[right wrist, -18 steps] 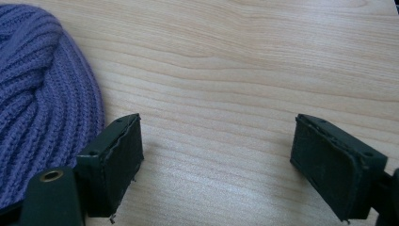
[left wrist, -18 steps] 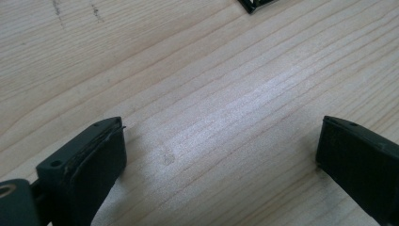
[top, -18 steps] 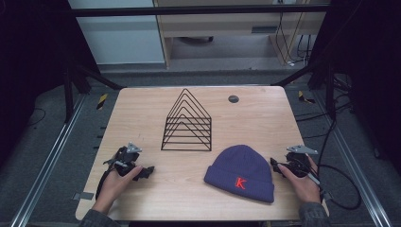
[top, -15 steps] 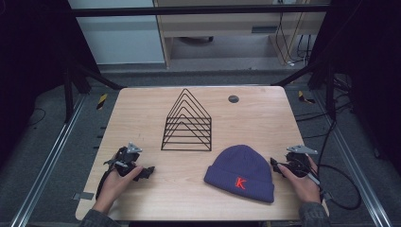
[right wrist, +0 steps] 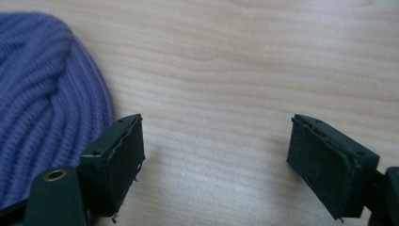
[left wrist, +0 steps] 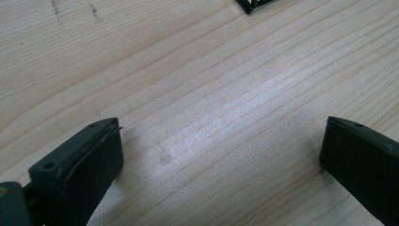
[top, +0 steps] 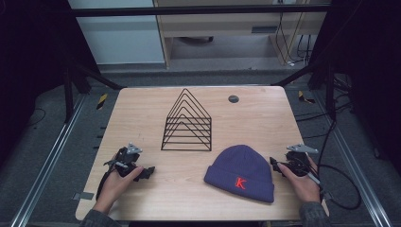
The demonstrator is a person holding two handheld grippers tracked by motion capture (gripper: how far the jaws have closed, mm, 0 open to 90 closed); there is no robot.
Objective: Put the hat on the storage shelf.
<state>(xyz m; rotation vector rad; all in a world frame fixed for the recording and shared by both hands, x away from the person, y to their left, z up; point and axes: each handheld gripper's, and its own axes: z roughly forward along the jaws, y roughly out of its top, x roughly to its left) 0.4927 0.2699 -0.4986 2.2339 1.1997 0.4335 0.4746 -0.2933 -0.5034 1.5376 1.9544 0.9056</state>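
Beanie lies just beside right gripper's fingers.

On the table, the wire rack stands at centre. The beanie lies at its five o'clock, near your edge. Your right gripper rests just beside the beanie at three o'clock; your left gripper rests at the rack's seven o'clock. A small disc sits at one o'clock.

red letter "k" on purple beanie
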